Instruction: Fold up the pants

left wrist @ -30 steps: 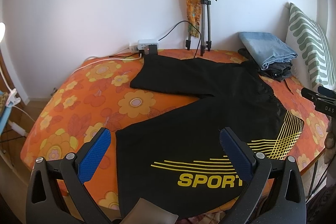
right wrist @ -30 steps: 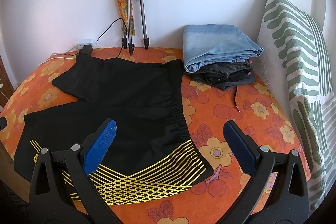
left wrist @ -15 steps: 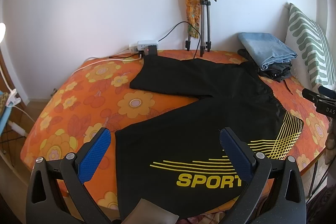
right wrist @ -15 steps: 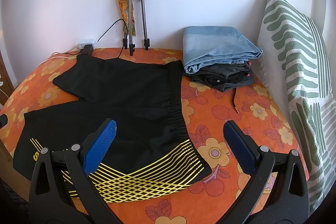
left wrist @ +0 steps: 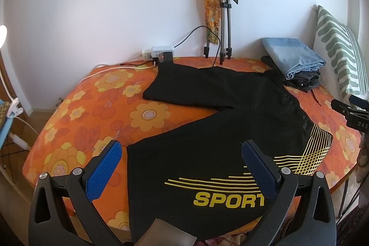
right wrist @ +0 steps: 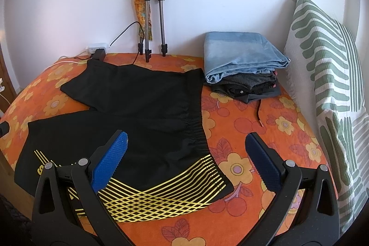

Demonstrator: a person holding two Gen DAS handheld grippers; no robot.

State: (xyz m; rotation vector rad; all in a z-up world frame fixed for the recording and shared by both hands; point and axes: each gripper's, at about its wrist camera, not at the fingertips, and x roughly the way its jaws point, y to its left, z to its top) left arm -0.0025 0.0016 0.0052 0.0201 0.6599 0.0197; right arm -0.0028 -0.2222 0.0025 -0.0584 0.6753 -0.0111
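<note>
Black sport shorts (left wrist: 207, 128) with yellow stripes and "SPORT" lettering lie spread flat on the orange flowered bed (left wrist: 87, 121), legs apart in a V. My left gripper (left wrist: 181, 151) is open and empty, above the hem of the near leg. My right gripper (right wrist: 185, 144) is open and empty, above the waistband corner of the shorts (right wrist: 138, 121) with the yellow mesh pattern. The right gripper's body also shows at the right edge of the left wrist view (left wrist: 352, 112).
A stack of folded clothes (right wrist: 242, 63), blue on top, sits at the back of the bed (right wrist: 265, 135). A green-striped pillow (right wrist: 327, 75) leans at the right. A tripod (right wrist: 152, 4) with a scarf and a power strip (left wrist: 161, 52) stand by the wall.
Both grippers have drifted very slightly; the view has shifted a little. The shorts have not moved and both grippers stay open.
</note>
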